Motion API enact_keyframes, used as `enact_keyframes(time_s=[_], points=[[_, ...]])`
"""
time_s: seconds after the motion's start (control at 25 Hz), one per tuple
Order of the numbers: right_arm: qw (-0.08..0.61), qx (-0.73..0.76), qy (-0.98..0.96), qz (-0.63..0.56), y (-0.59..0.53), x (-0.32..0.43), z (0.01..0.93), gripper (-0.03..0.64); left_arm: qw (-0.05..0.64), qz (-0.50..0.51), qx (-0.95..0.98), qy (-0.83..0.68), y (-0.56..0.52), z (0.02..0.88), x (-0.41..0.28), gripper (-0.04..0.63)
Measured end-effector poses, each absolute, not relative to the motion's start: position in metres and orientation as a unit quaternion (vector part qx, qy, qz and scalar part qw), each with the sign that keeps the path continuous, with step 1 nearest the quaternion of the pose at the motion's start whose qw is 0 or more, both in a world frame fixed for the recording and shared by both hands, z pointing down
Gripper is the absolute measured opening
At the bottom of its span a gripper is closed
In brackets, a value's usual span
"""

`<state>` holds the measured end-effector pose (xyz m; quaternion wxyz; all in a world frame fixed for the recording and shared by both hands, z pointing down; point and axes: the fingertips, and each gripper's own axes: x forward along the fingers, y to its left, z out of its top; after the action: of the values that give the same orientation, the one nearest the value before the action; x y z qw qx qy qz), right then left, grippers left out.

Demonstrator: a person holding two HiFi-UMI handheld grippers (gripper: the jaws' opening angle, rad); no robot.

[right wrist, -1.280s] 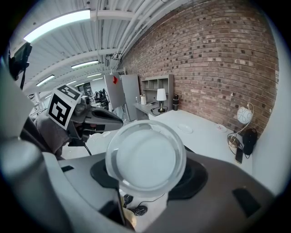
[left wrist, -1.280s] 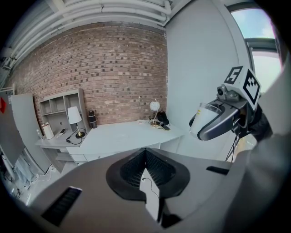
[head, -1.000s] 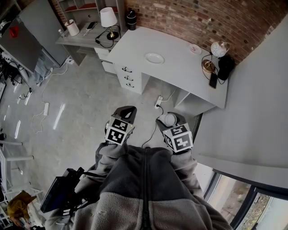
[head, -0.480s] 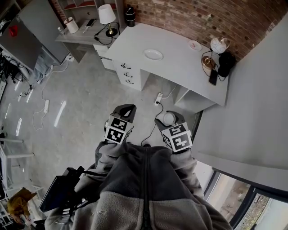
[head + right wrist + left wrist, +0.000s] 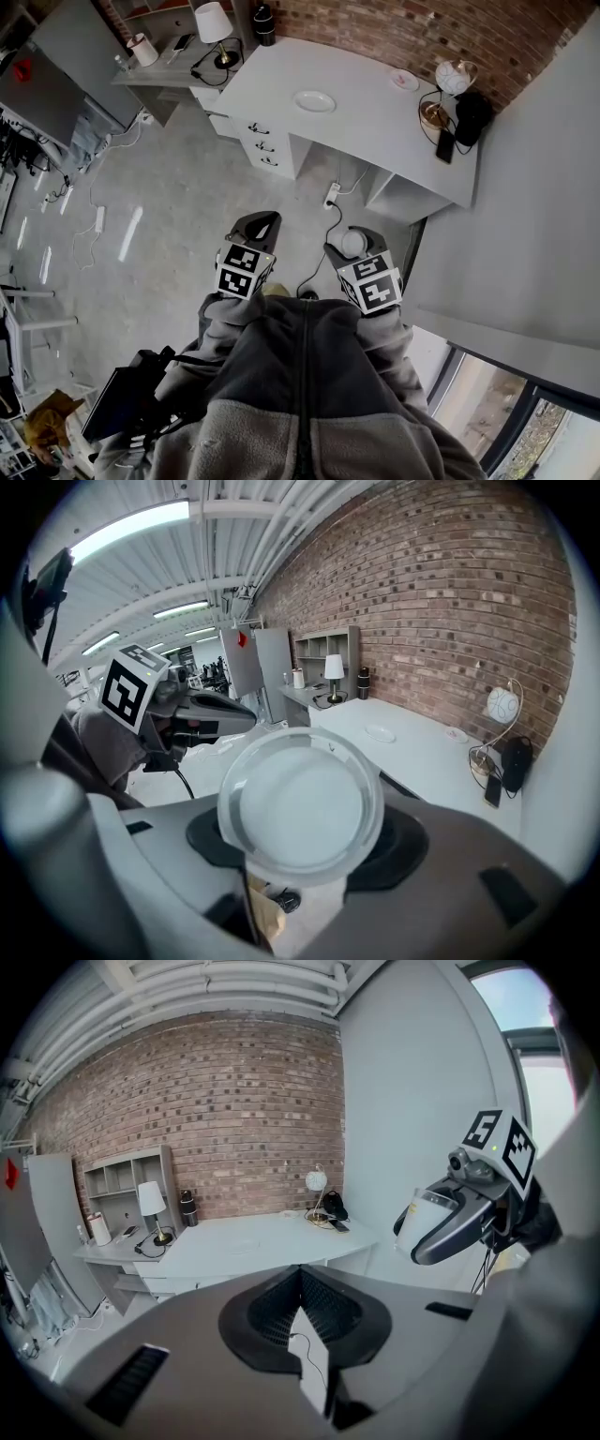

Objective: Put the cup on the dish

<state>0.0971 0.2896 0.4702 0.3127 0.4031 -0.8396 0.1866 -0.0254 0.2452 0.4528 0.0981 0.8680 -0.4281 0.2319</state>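
Right tongs [image 5: 305, 844] are clamped wide on the cup [image 5: 302, 801], a clear, smooth, round tumbler seen end-on at frame centre in the right gripper view; only the left gripper view shows its side, at upper right, translucent with a small yellowish patch near the rim. Left tongs [image 5: 300, 1275] have ribbed black pads closed tip to tip, holding nothing. In the head view a white round dish [image 5: 315, 101] lies flat on the pale grey tabletop [image 5: 384, 141] at top centre below a red brick wall [image 5: 375, 28], well apart from the cup; the marker cubes [image 5: 246, 272] carry black-and-white square patterns.
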Motion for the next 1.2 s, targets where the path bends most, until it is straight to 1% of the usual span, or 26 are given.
enact_keyframes(time_s=[0.36, 0.56, 0.8, 1.2], points=[[0.306, 0.391, -0.847, 0.191, 0.291, 0.092, 0.488, 0.255, 0.114, 0.237, 0.855, -0.447, 0.252, 0.474, -0.041, 0.005], [0.313, 0.388, -0.845, 0.191, 0.278, 0.092, 0.501, 0.255, 0.114, 0.232, 0.857, -0.446, 0.23, 0.485, -0.039, 0.005], [0.316, 0.407, -0.837, 0.184, 0.225, 0.097, 0.497, 0.255, 0.109, 0.219, 0.865, -0.438, 0.171, 0.482, -0.036, 0.005], [0.312, 0.442, -0.822, 0.178, 0.091, 0.101, 0.479, 0.255, 0.117, 0.205, 0.872, -0.429, 0.04, 0.474, -0.05, 0.005]])
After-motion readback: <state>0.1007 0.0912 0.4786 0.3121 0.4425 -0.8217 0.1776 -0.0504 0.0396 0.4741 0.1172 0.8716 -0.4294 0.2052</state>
